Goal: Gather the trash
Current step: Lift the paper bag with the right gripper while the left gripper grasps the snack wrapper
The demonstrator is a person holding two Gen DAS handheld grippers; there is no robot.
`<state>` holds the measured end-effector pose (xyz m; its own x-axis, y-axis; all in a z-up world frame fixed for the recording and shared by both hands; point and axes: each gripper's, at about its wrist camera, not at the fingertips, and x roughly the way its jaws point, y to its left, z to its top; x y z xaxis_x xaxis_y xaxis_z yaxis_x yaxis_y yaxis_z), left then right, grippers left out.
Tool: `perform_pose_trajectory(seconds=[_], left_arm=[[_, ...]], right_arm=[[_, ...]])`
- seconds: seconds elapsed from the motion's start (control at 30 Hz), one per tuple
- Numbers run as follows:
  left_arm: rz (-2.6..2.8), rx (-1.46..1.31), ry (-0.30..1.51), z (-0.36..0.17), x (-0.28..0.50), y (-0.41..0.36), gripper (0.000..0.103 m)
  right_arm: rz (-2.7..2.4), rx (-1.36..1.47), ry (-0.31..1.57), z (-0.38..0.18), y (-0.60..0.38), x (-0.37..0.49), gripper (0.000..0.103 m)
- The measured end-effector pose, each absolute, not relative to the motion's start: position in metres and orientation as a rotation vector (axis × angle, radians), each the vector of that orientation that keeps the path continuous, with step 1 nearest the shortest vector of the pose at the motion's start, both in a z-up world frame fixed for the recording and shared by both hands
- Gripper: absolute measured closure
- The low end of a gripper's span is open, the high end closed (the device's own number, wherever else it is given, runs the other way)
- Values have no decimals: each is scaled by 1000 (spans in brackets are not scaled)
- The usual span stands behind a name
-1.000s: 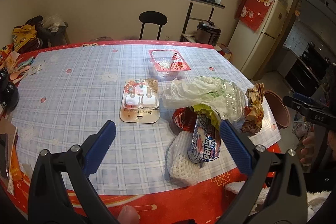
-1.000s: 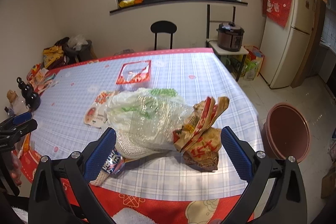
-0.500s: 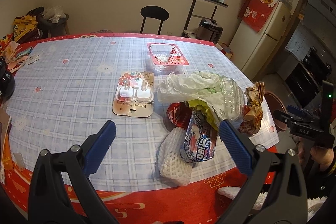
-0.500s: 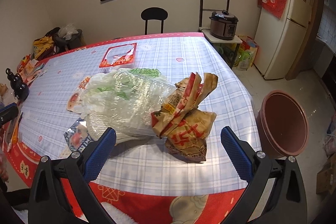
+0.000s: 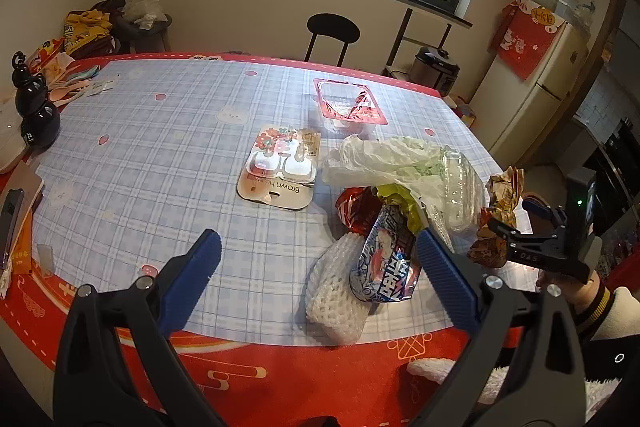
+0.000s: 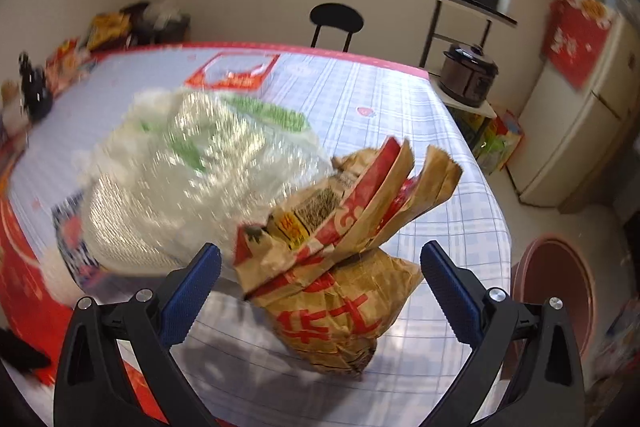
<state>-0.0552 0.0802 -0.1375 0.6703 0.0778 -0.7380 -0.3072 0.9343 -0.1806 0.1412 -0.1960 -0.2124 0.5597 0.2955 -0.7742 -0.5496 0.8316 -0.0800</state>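
On the blue-checked tablecloth with the red border (image 5: 160, 155) the rubbish sits heaped toward the right-hand near edge. The crumpled brown paper takeaway bag with red printing (image 6: 340, 291) lies at the outer end of the heap, nearest the table's right edge; its torn mouth flares upward and away toward the far right, so its long axis runs on a slant from the near bottom to the far top. Pressed against its left flank is the clear crinkled plastic bag with green print (image 6: 180, 187), blurred in the right wrist view. The right gripper (image 6: 320, 267) hovers with its blue-padded jaws spread wide, one either side of the paper bag, neither pad touching it.

The left gripper (image 5: 318, 255) is likewise wide apart and empty, low over the near edge. Between its pads lie a shiny blue-and-white snack wrapper (image 5: 386, 263), its length pointing from the near edge away toward the heap, and a white foam fruit net (image 5: 336, 299) just beside it. Farther out a cardboard blister pack (image 5: 280, 167) and a red-rimmed clear plastic tray (image 5: 348, 103) lie apart. A reddish-brown round bin (image 6: 556, 295) stands on the floor beyond the table's right edge.
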Motion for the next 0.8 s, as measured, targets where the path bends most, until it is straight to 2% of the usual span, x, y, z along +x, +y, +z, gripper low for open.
perform_pose_trajectory(seconds=[0.2, 0.4, 0.43, 0.47, 0.57, 0.6, 0.67, 0.8], left_arm=[[267, -329, 819, -141, -63, 76, 7], [287, -333, 836, -144, -65, 65, 7], [289, -333, 839, -145, -65, 63, 7], [290, -333, 841, -145, -65, 61, 7], [295, -338, 843, -147, -64, 55, 8], [295, -342, 843, -147, -65, 53, 9], [296, -343, 846, -148, -64, 49, 18], [292, -345, 847, -149, -62, 38, 20]], right_arm=[[586, -425, 830, -227, -199, 141, 5], [659, -363, 876, -232, -204, 151, 5], [668, -354, 877, -231, -205, 152, 6], [683, -341, 877, -229, -206, 152, 13], [707, -295, 876, -222, -220, 154, 18], [714, -272, 872, -219, -224, 153, 18], [724, -220, 878, -214, -233, 153, 19], [726, -136, 868, -206, -249, 147, 19]])
